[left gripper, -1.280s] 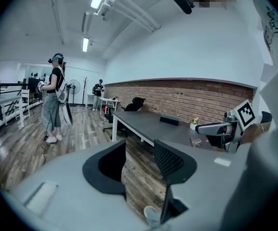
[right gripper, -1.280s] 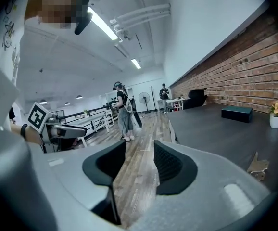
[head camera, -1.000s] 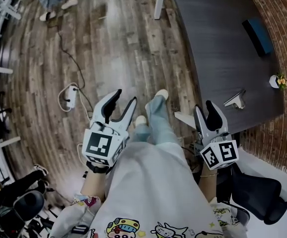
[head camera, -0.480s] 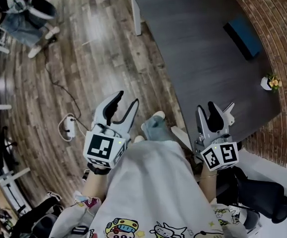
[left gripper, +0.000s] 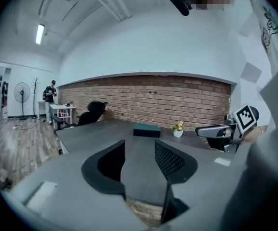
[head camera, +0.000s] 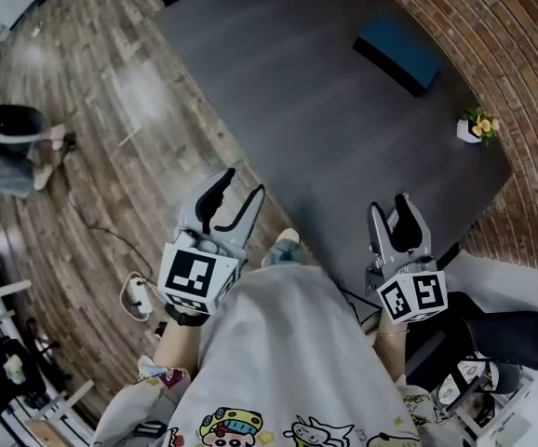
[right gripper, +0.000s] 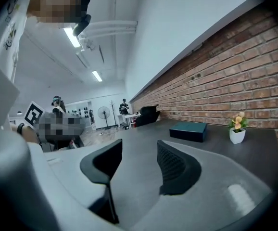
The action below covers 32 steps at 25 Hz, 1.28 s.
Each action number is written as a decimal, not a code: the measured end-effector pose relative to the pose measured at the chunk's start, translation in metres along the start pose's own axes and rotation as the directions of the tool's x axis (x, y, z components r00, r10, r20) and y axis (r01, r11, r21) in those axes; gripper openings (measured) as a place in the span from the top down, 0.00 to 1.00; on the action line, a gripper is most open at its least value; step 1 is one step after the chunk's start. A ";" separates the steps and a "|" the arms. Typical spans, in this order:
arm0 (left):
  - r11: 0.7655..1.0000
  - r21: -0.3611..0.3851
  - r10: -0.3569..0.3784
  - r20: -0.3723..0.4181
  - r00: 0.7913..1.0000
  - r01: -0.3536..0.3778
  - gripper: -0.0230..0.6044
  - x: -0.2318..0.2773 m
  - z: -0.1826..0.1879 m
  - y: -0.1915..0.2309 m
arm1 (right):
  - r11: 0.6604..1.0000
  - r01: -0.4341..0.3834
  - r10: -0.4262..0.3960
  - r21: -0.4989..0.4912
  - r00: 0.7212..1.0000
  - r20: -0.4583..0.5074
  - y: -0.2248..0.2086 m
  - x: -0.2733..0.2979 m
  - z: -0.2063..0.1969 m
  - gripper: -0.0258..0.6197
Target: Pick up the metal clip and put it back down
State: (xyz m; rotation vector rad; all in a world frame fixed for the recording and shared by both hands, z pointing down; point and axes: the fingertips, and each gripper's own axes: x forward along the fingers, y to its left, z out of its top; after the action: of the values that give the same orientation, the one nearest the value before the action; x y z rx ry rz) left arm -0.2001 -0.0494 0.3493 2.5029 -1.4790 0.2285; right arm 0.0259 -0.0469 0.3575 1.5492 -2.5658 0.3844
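Dark table [head camera: 278,91], one teal box [head camera: 397,52], one potted flower [head camera: 474,127]; left gripper [head camera: 241,182] spread empty, right gripper [head camera: 388,205] just opening wider, empty

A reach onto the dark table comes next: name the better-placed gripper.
Likely right. The right gripper hangs over the table's near edge; its jaws have just been opening, nothing between them. The left gripper, open, is at the table's side edge, body above the wooden floor.
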 end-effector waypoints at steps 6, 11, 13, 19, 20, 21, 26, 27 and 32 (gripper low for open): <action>0.983 0.045 -0.178 -0.027 0.984 0.179 0.64 0.051 0.009 -0.031 | 0.986 0.158 -0.160 0.051 0.987 0.022 -0.037 -0.027 -0.001 0.60; 0.938 0.081 -0.332 -0.067 0.941 0.337 0.64 0.091 0.015 -0.065 | 0.947 0.302 -0.307 0.106 0.951 0.029 -0.065 -0.053 -0.010 0.59; 0.911 0.098 -0.394 -0.083 0.916 0.401 0.64 0.106 0.017 -0.078 | 0.925 0.358 -0.364 0.126 0.931 0.032 -0.073 -0.062 -0.012 0.59; 0.814 0.124 -0.554 -0.129 0.823 0.567 0.64 0.149 0.029 -0.118 | 0.840 0.507 -0.521 0.192 0.853 0.025 -0.097 -0.089 -0.014 0.59; 0.797 0.127 -0.576 -0.136 0.806 0.591 0.64 0.155 0.032 -0.123 | 0.825 0.528 -0.542 0.201 0.840 0.021 -0.099 -0.091 -0.015 0.59; 0.778 0.131 -0.598 -0.141 0.789 0.614 0.64 0.161 0.033 -0.128 | 0.810 0.548 -0.563 0.209 0.826 0.018 -0.101 -0.093 -0.016 0.59; 0.693 0.142 -0.687 -0.168 0.707 0.707 0.64 0.186 0.038 -0.148 | 0.737 0.631 -0.650 0.242 0.760 -0.001 -0.110 -0.101 -0.020 0.59; 0.681 0.140 -0.698 -0.175 0.694 0.719 0.64 0.190 0.038 -0.150 | 0.727 0.640 -0.660 0.250 0.751 -0.006 -0.111 -0.101 -0.021 0.59; 0.626 0.130 -0.741 -0.209 0.639 0.769 0.64 0.201 0.034 -0.163 | 0.685 0.670 -0.695 0.286 0.719 -0.022 -0.116 -0.103 -0.026 0.59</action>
State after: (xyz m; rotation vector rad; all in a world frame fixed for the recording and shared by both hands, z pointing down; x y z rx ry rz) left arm 0.0399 -0.1520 0.3472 2.9469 -0.2379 0.3975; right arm 0.1761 -0.0036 0.3763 2.5186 -1.8023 0.5947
